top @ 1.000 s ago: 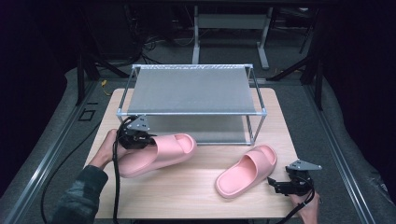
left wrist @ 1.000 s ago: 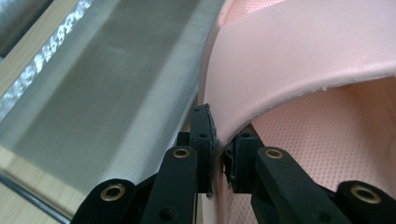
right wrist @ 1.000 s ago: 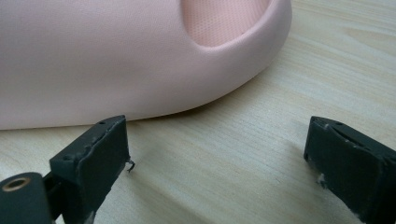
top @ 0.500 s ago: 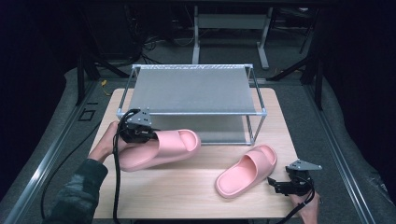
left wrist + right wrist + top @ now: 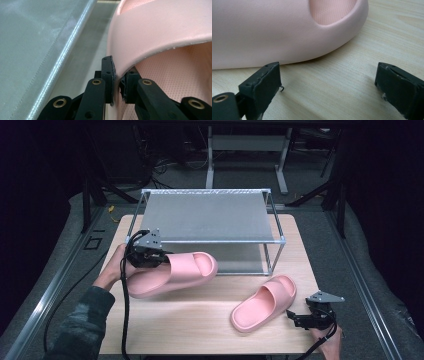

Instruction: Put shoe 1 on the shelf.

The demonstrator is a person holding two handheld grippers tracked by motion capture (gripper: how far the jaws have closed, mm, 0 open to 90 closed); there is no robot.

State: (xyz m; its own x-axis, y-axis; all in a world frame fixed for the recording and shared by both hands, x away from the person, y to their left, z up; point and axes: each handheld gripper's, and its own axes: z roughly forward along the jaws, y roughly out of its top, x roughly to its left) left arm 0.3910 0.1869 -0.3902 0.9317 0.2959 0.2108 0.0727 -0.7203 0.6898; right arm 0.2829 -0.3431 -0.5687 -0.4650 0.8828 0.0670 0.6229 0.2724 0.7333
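Slippers, pink, 2 in count. Nearest to you, your right gripper [image 5: 300, 318] rests low on the wooden table [image 5: 200, 330] at the near right corner, jaws wide apart on nothing, just beside the heel of the second slipper [image 5: 264, 303]; neither has shifted across the last second, and that slipper lies flat on the wood, untouched.

Next out, your left gripper [image 5: 162, 261] is clamped on the strap edge of the first slipper [image 5: 185, 270]; the left gripper view shows both pads [image 5: 109, 75] pinching the pink rim [image 5: 150, 37]. Change noted: over the last second you have lifted this slipper off the table and carried it forward and rightward, so its toe now hangs at the mouth of the rack's lower tier.

Farthest, the 2-tier mesh shoe rack [image 5: 210, 215] stands at the table's back, both shelves bare.

Judgement: 1 slipper is mid-delivery toward the lower shelf; the other likely waits its turn.
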